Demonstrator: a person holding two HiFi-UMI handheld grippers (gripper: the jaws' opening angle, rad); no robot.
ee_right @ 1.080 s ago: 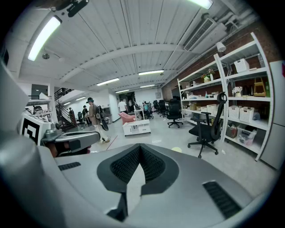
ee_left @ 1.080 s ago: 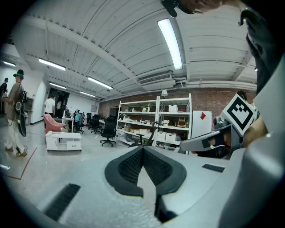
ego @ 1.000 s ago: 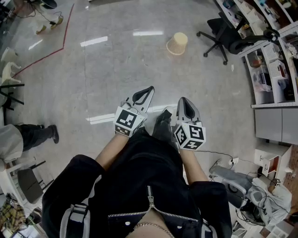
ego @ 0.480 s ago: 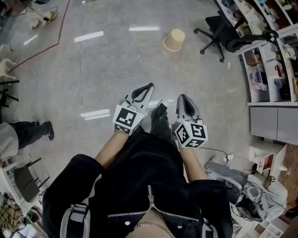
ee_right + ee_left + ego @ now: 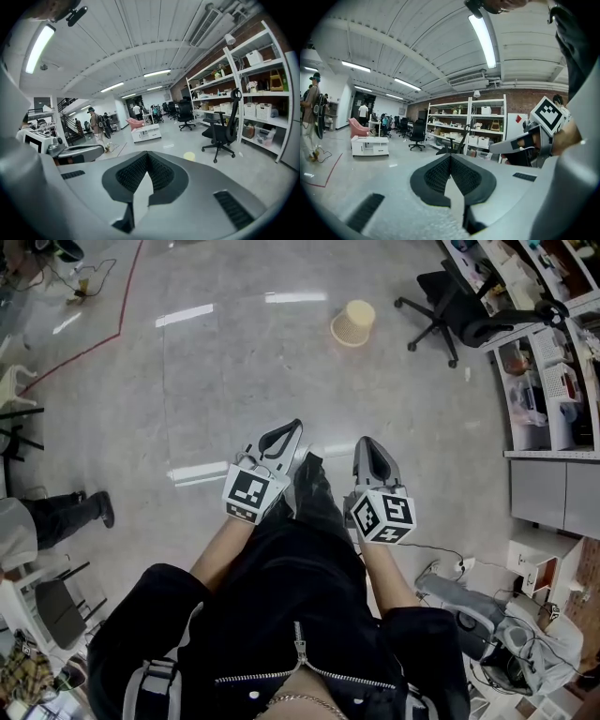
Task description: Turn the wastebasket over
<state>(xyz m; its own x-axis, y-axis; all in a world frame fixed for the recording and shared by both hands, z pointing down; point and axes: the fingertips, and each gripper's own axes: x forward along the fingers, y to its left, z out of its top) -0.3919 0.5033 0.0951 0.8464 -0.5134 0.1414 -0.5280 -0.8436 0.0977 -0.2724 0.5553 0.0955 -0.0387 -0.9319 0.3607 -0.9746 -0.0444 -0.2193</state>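
The wastebasket (image 5: 353,322) is a small beige latticed bin far ahead on the shiny grey floor; its flat bottom seems to face up. It shows as a small yellow spot (image 5: 189,156) in the right gripper view. My left gripper (image 5: 289,430) and right gripper (image 5: 367,445) are held side by side at waist height, well short of the bin. Both point forward, shut and holding nothing. The left gripper view shows its jaws (image 5: 451,157) meeting, with the right gripper (image 5: 520,143) beside them. The right gripper's jaws (image 5: 147,155) are also pressed together.
A black office chair (image 5: 450,306) stands just right of the bin. Shelves (image 5: 548,381) and a grey cabinet (image 5: 553,488) line the right side, with cables and bags (image 5: 487,615) on the floor below. Red floor tape (image 5: 94,343) and a person's leg (image 5: 66,512) are at the left.
Both grippers have moved forward a little with the wearer's step, and a black shoe has come up between them. The jaws stay shut.
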